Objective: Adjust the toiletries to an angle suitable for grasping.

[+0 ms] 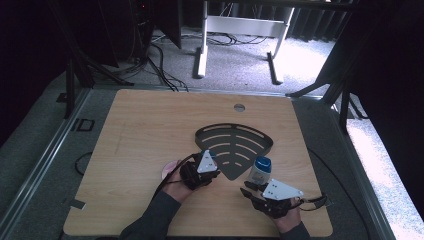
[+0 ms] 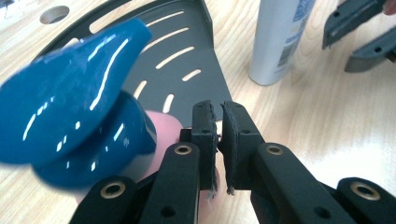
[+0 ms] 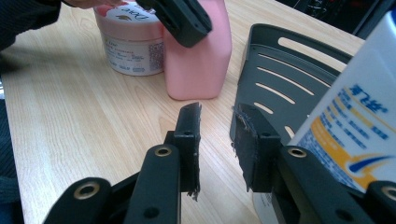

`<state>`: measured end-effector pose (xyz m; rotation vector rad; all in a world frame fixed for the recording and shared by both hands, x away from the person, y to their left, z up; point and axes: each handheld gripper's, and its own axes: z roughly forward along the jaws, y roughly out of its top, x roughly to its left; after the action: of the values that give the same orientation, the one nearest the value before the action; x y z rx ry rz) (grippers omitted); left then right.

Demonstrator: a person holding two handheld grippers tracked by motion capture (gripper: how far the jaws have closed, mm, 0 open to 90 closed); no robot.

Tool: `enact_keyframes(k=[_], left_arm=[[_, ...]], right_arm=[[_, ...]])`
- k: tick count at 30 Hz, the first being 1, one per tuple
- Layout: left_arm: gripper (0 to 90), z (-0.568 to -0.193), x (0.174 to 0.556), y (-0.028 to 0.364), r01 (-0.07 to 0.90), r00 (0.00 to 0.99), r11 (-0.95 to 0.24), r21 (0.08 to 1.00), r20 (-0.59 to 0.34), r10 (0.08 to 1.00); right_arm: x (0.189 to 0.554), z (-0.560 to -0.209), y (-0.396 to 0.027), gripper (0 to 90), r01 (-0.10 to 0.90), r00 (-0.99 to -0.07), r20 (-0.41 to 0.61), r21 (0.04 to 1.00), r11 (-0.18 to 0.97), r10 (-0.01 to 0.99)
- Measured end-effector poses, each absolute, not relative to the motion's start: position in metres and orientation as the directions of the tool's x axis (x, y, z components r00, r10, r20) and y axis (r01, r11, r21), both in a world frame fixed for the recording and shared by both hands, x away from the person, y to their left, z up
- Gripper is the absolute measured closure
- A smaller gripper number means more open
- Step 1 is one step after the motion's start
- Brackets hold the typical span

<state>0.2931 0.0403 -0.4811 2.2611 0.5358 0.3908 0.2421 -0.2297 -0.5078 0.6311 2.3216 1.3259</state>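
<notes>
**Bottles and a jar gathered at the black slotted tray**

A flat, fan-shaped black tray (image 1: 235, 147) with curved slots cut through it and a low raised rim lies at the middle of the pale wood-grain table (image 1: 140, 130); nothing rests in it. Just off its near right edge stands an upright white plastic bottle with a blue cap (image 1: 260, 171), its label printed in blue and orange. At the tray's near left edge stands a smooth pink plastic bottle (image 3: 198, 60) with a glossy blue flip cap (image 2: 74, 93). Left of that bottle, just beside it, sits a short round pink-and-white jar (image 3: 130, 42) with a printed label.

The left gripper (image 1: 202, 167) hangs over the pink bottle; its jaws stand a narrow slit apart with nothing between the worn black pads (image 2: 205, 135), the bottle's cap just to their left in the left gripper view. The right gripper (image 1: 252, 190) lies near the white bottle, its jaws a moderate gap apart with only bare table between them and the bottle against the outside of one jaw.
</notes>
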Motion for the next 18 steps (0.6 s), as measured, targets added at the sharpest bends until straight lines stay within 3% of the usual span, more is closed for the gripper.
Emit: enact_keyframes(k=[18], left_arm=[[83.0,-0.481,0.301,0.072,0.335,0.796,-0.583,0.740,0.109,0.595]], right_arm=[[0.236,-0.506,-0.252,70.6,0.209,-0.803,-0.108,0.870,0.447,0.586]])
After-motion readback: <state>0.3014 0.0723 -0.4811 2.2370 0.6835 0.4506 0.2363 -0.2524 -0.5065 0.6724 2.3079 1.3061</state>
